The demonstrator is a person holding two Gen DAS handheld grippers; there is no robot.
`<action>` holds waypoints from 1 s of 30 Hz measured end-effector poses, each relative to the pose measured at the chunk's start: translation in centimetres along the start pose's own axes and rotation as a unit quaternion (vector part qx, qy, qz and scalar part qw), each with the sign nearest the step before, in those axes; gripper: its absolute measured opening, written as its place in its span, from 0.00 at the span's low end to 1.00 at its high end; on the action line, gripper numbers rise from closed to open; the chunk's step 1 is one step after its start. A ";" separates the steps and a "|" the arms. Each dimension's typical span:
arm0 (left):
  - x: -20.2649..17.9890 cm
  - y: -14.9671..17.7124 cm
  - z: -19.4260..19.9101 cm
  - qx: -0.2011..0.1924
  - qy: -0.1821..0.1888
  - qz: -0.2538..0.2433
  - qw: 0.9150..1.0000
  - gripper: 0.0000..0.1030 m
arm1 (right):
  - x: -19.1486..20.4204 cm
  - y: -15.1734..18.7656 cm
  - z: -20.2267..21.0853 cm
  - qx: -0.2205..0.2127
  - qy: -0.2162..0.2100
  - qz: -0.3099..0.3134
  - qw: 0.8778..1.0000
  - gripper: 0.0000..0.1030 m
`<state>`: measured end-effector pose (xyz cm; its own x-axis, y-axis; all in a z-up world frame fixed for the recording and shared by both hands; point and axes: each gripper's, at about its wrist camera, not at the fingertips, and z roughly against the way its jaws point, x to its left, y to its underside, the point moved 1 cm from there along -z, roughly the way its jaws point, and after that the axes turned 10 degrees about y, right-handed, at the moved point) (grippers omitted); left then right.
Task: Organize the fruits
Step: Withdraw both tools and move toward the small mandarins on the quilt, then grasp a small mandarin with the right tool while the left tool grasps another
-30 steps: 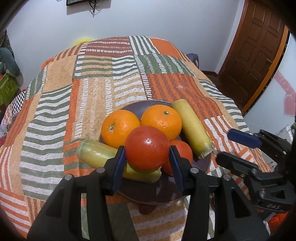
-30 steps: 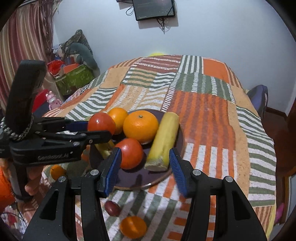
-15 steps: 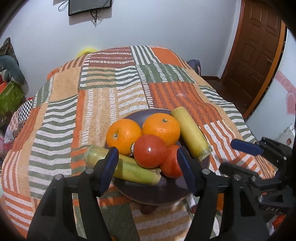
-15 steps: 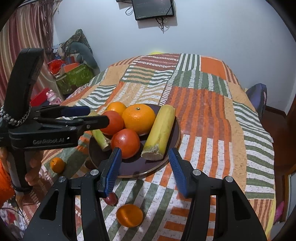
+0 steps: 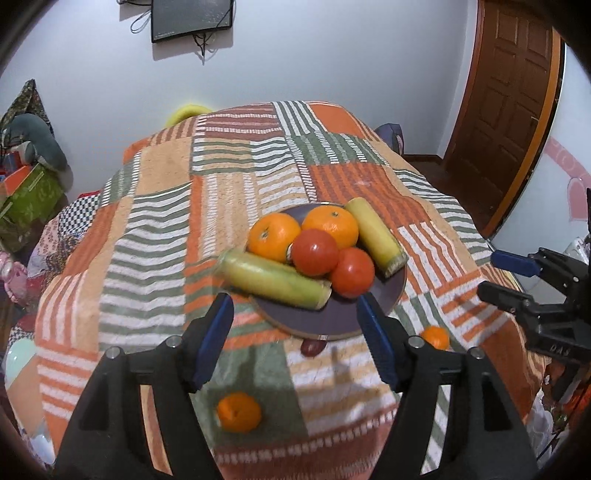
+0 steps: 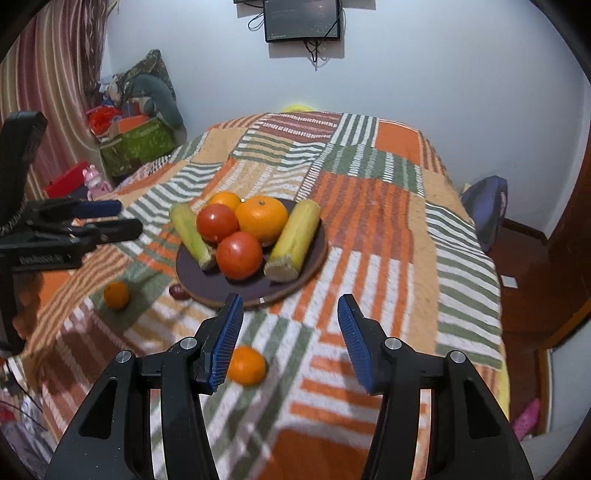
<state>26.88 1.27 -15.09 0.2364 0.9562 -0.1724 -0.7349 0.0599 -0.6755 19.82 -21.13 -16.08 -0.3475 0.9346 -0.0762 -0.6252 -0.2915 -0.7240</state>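
Note:
A dark purple plate point(image 5: 332, 317) point(image 6: 207, 288) on the patchwork cloth holds two oranges point(image 5: 273, 236) point(image 6: 261, 218), two red tomatoes point(image 5: 315, 252) point(image 6: 239, 254) and two yellow-green stalks point(image 5: 273, 278) point(image 6: 293, 240). Two small oranges point(image 5: 238, 411) point(image 6: 245, 365) and a dark red fruit point(image 5: 312, 346) point(image 6: 178, 291) lie on the cloth near the plate. My left gripper point(image 5: 297, 339) is open and empty, pulled back from the plate. My right gripper point(image 6: 288, 343) is open and empty, above the cloth beside one small orange.
The patchwork cloth point(image 5: 229, 192) covers a raised surface that drops off at its edges. A wooden door point(image 5: 509, 92) stands at the right. Boxes and soft toys point(image 6: 136, 125) are piled at the left wall. A screen point(image 6: 303, 20) hangs on the wall.
My left gripper let go of a red tomato onto the plate, opened wide and drew back. My right gripper also drew back from the plate.

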 end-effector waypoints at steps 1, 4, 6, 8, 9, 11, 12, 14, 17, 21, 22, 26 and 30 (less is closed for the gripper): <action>0.1 0.4 0.5 0.000 -0.002 0.000 1.000 0.68 | 0.0 0.3 0.3 0.002 0.002 0.002 1.000 0.48; 0.5 1.8 1.7 0.004 -0.007 0.003 1.000 0.68 | 0.0 1.5 1.1 0.010 -0.002 -0.001 1.000 0.48; 0.7 2.7 2.2 0.008 -0.010 0.004 1.000 0.68 | 0.3 2.4 1.4 0.014 -0.005 -0.003 1.000 0.48; 1.1 3.8 2.6 0.013 -0.014 0.007 1.000 0.68 | 0.6 3.0 1.4 0.018 -0.009 -0.004 1.000 0.48; 1.2 4.3 2.7 0.016 -0.015 0.009 1.000 0.68 | 0.8 3.4 1.4 0.021 -0.011 -0.004 1.000 0.48; 1.7 5.5 2.8 0.025 -0.018 0.013 0.999 0.68 | 1.2 3.9 1.2 0.025 -0.012 -0.001 1.000 0.48; 1.9 6.0 2.8 0.028 -0.019 0.015 0.999 0.68 | 1.4 4.2 1.0 0.026 -0.011 0.000 1.000 0.48; 2.5 6.9 2.7 0.035 -0.020 0.019 0.999 0.68 | 1.7 4.5 0.6 0.030 -0.014 -0.001 0.999 0.48; 3.4 8.1 2.6 0.034 -0.017 0.028 0.999 0.68 | 2.1 5.2 0.0 0.036 -0.013 -0.011 0.999 0.48; 4.3 9.0 2.0 0.039 -0.020 0.030 0.999 0.68 | 2.5 5.8 -1.4 0.049 -0.020 -0.021 0.998 0.48; 4.5 9.1 1.7 0.042 -0.022 0.027 0.998 0.68 | 2.6 5.9 -1.7 0.052 -0.021 -0.020 0.998 0.48; 5.2 9.3 0.5 0.056 -0.023 0.030 0.998 0.63 | 3.4 6.0 -2.9 0.059 -0.028 -0.016 0.998 0.48; 5.6 9.4 -0.7 0.065 -0.013 0.039 0.997 0.56 | 3.8 5.9 -3.8 0.063 -0.031 -0.017 0.997 0.48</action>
<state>21.77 7.03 -22.88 0.1589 0.9666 -0.2011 -0.8267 0.0189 -0.5623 17.46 -18.52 -23.25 -0.3644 0.9312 -0.0067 -0.7190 -0.2860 -0.6335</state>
